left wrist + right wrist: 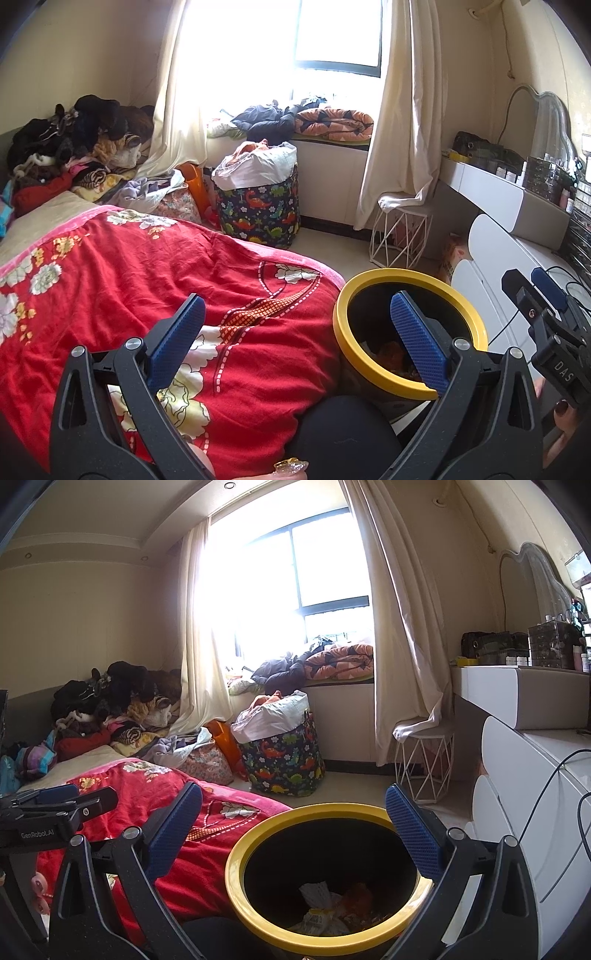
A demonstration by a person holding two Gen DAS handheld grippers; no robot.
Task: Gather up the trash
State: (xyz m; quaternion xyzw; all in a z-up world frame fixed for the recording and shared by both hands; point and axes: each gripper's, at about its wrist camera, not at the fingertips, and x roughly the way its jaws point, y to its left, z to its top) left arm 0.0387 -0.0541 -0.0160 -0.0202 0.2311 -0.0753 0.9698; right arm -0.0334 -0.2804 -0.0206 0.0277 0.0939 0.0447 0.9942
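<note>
**Bedside bin check, both grippers free**

Nearest item: my right gripper (293,825), its blue ribbed pads (413,834) spread wide and gripping nothing, hovering directly over the round yellow-rimmed black waste bin (236,864). I am holding it here probably to look down inside. Contents: crumpled white paper trash (317,897) and orange scraps lying at the bottom.

My left gripper (297,341) is likewise gaping and carrying nothing, straddling the red floral cotton bedspread (110,280) and the bin's rim, which is sitting just beside the bed within easy reach.
</note>
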